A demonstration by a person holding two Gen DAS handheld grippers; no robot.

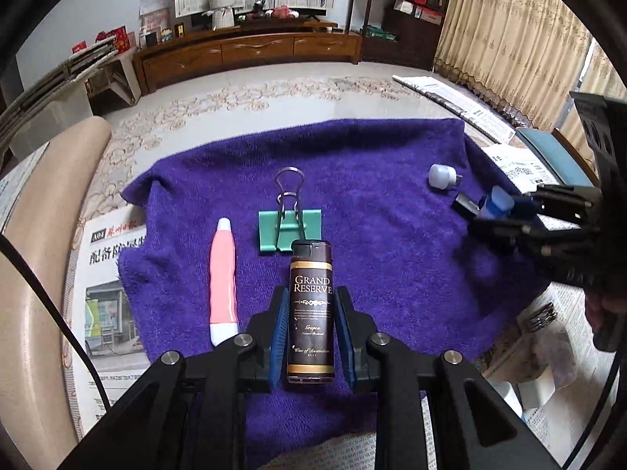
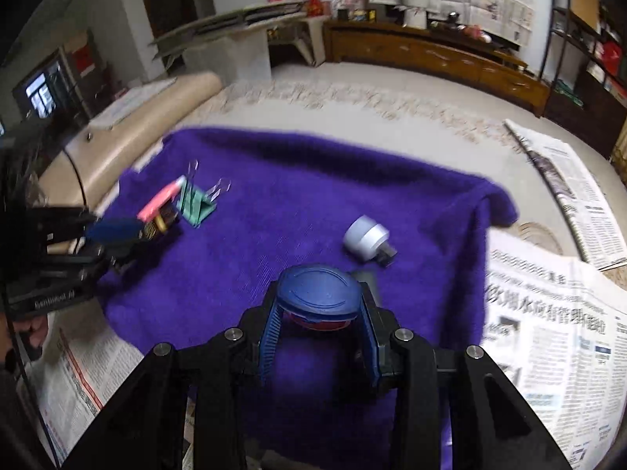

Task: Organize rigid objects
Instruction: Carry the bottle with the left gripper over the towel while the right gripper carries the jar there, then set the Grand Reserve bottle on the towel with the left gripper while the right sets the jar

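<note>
Lying lengthwise between spread left gripper fingers, lighter, cap pointing away; right gripper clamping blue-capped container.

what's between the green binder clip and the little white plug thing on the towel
Nothing: bare purple towel separates the green binder clip from the white plug, clearest in the left wrist view.

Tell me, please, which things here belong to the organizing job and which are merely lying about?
Job:
lighter, between the left gripper fingers
blue-capped container, in the right gripper
pink pen
green binder clip
white plug
purple towel

Lying about:
newspapers
TV cabinet
</note>
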